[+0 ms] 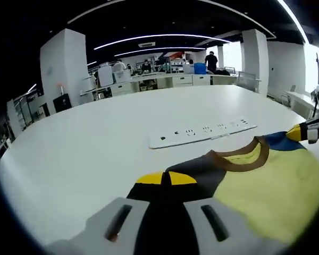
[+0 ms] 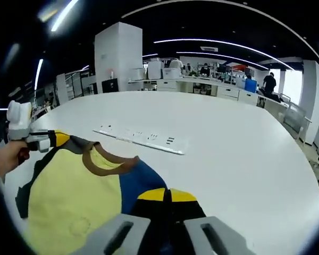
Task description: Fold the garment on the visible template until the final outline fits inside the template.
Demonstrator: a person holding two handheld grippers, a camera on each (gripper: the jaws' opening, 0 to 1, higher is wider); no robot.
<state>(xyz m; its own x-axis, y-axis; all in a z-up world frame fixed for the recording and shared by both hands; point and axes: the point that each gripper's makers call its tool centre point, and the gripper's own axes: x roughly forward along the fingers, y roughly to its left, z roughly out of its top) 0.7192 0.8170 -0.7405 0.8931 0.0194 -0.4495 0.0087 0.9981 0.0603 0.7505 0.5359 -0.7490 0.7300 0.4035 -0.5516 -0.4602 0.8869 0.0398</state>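
I see a broad white table (image 1: 95,143) stretching ahead of both grippers, with an office of desks and columns beyond its far edge. Spread on it is the garment (image 1: 266,191), a T-shirt with a pale yellow chest, brown collar, dark shoulder panels with yellow patches, and in the right gripper view a blue panel by the collar (image 2: 74,196). It lies directly ahead of both grippers, collar toward the table's middle. No template outline is discernible to me. Past the collar, farther from my grippers, a long white power strip (image 1: 202,133) lies flat, apart from the cloth. My left gripper (image 1: 167,223) has its jaws closed together on the dark sleeve fabric at one shoulder; in the right gripper view it appears at the far left with a hand (image 2: 8,156) behind it. My right gripper (image 2: 165,228) is likewise clamped on the opposite dark sleeve, just below its yellow patch.
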